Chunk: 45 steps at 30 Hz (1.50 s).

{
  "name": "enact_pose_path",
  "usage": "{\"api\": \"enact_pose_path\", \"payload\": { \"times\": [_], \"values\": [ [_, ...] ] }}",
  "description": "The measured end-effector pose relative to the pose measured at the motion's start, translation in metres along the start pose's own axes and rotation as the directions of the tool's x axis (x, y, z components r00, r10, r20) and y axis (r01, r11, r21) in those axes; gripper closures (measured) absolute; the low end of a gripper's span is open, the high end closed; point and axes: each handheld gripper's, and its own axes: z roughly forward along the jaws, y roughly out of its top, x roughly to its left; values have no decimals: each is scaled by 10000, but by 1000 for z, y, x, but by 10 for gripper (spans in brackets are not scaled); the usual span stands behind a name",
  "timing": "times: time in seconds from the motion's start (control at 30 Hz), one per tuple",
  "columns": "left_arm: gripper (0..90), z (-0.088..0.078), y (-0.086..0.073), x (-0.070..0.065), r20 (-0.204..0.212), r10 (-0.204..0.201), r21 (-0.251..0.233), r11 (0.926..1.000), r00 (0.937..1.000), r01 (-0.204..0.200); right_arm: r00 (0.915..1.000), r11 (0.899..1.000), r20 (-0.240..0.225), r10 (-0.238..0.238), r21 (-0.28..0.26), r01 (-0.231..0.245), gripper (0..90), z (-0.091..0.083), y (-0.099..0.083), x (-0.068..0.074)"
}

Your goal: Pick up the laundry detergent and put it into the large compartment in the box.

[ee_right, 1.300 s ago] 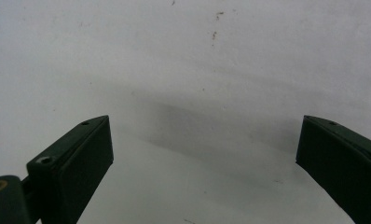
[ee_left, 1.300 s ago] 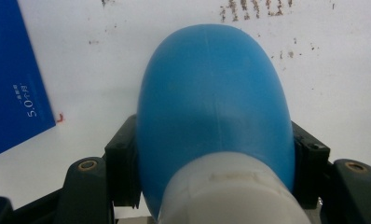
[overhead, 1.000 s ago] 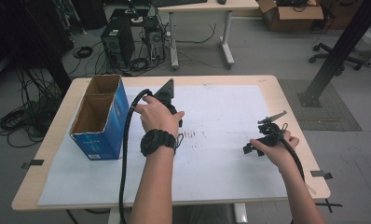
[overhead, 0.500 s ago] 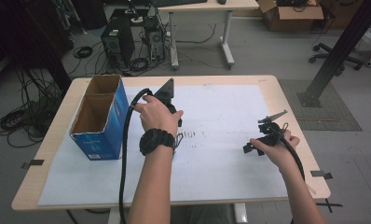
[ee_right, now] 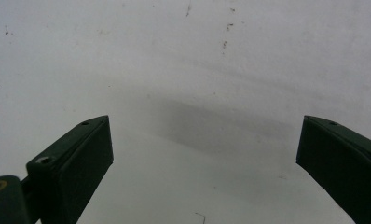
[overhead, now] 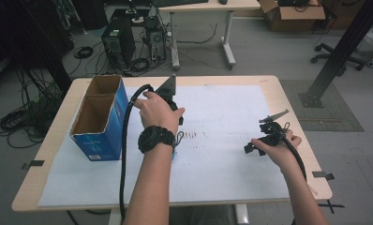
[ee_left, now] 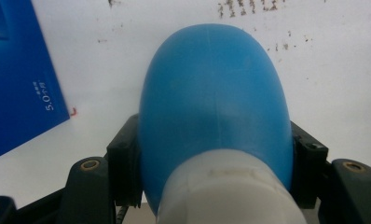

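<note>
Left claw squeezes a soft blue bulb above the white sheet

The white sheet (overhead: 231, 168) lies under both claws, and the blue box (overhead: 98, 123) stands just beside the left claw (ee_left: 214, 154). This claw's 2 jaws press on the blue bulb (ee_left: 214, 102) from both sides, near its white neck (ee_left: 230, 191). The bulb looks light, squashy and smooth, so it may slip; the wide middle seems best to hold. The right claw (ee_right: 204, 154) is wide open with nothing in it.

A: What colours are there?
B: A blue bulb (ee_left: 214, 98) with a translucent white neck, black jaws, and a blue box (overhead: 101, 119), brown inside.
A: And the surface?
B: White sheet (overhead: 231, 117), dark specks, on a tan tabletop (overhead: 287, 93).
</note>
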Motion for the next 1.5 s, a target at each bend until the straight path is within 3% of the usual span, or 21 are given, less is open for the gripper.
{"api": "enact_pose_path", "payload": {
  "times": [0.87,1.5],
  "values": [
    [371,-86,2,14,-61,646,-308,9974,9979,-648,10000,10000,-38,-49,-31,49,36,-15,9,9],
    [372,-135,-1,38,-243,632,-579,9962,9977,-645,10000,10000,56,36,92,-36,36,-15,14,11]
  ]
}}
